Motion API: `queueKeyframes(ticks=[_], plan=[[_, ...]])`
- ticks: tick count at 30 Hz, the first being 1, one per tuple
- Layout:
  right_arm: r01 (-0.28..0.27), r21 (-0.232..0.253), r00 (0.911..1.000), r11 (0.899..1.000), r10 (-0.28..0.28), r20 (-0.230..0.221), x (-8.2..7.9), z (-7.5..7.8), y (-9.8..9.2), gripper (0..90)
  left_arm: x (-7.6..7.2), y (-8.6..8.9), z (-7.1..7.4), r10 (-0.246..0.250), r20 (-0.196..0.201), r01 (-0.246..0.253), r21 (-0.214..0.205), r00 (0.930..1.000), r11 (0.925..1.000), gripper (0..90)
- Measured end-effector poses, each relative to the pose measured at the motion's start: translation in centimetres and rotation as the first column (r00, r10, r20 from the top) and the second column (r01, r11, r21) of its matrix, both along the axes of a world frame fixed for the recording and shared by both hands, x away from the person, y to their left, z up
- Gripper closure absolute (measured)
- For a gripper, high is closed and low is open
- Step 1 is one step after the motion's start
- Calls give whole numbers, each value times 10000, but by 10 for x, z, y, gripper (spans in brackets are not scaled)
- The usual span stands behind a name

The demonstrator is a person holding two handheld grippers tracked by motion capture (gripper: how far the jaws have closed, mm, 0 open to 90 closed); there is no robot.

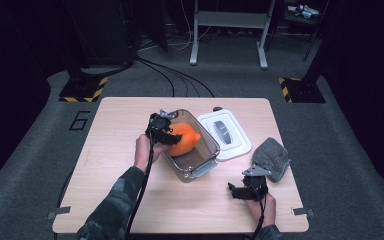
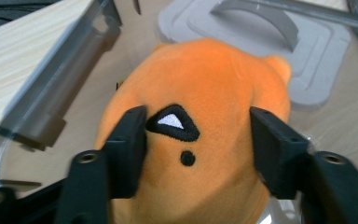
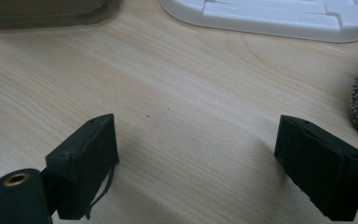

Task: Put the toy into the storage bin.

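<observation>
Right claw [image 3: 196,163] gapes over bare table [image 3: 191,79] — white lid [image 3: 270,16] beyond.

We see a white lid [image 1: 226,134] lying flat on the wooden table [image 1: 120,150], its grey handle facing up, and just behind it a small dark object [image 1: 217,108] too small to make out. A grey fluffy cloth [image 1: 271,157] sits near the table's right edge, apart from the lid. Beyond the table, black cables [image 1: 172,75] run across the grey carpet, past a grey metal stand [image 1: 229,30] and two yellow-and-black striped base plates [image 1: 82,90].
</observation>
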State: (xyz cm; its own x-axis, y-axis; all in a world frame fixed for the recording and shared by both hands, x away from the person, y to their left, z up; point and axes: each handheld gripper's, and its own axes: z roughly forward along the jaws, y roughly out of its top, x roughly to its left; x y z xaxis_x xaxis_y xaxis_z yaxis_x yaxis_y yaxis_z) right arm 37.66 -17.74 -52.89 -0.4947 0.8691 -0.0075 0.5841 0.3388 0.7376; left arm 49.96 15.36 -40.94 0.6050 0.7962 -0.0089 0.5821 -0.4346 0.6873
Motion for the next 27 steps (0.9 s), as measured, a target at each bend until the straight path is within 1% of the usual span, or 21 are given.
queueKeyframes(ticks=[2,3,4,5,9,11,12,14,15,16,18,22,24,26,27], plan=[[-1,-2,10000,10000,1,0,0,0,0,123,-1,-1,2,-70,91,71,-56,9999,10000,343],[-5,-6,10000,10000,5,3,0,0,0,123,-2,0,4,-115,182,117,-91,9998,9999,313],[-1,-1,10000,10000,1,-3,0,0,0,122,-3,1,6,-157,184,157,-21,9997,9999,266],[0,-1,10000,10000,0,-5,0,0,0,123,-3,3,8,-169,223,171,-84,9996,9998,243],[7,-36,10000,10000,-7,1,0,0,0,123,-6,13,12,-79,169,84,-283,9998,9996,183],[15,-34,10000,10000,-15,-4,0,0,0,123,-8,18,15,-16,217,24,-339,9998,9994,166],[-2,-41,10000,10000,2,-6,0,0,0,123,-9,20,17,92,277,-80,-417,9996,9991,163],[31,8,10000,10000,-31,-51,0,0,0,123,-12,25,20,89,340,-75,-415,9994,9991,154],[12,28,10000,10000,-11,-73,0,0,0,123,-13,27,21,159,387,-137,-561,9991,9983,153],[0,27,10000,10000,1,-67,0,0,0,123,-15,29,23,166,421,-144,-510,9990,9986,151],[-3,-6,10000,10000,3,-70,0,0,0,110,-17,32,24,227,431,-200,-613,9988,9979,151],[-3,-69,9998,10000,1,-206,1,1,0,82,-23,37,28,256,526,-221,-658,9983,9976,147],[-45,-107,9998,9999,43,-204,2,1,-1,79,-26,40,29,273,617,-237,-582,9977,9980,142],[9,-63,9998,10000,-10,-201,2,1,0,74,-30,45,30,340,690,-299,-587,9970,9978,143],[-6,-89,9997,10000,4,-241,2,1,0,75,-31,46,30,465,744,-416,-657,9961,9970,143]])
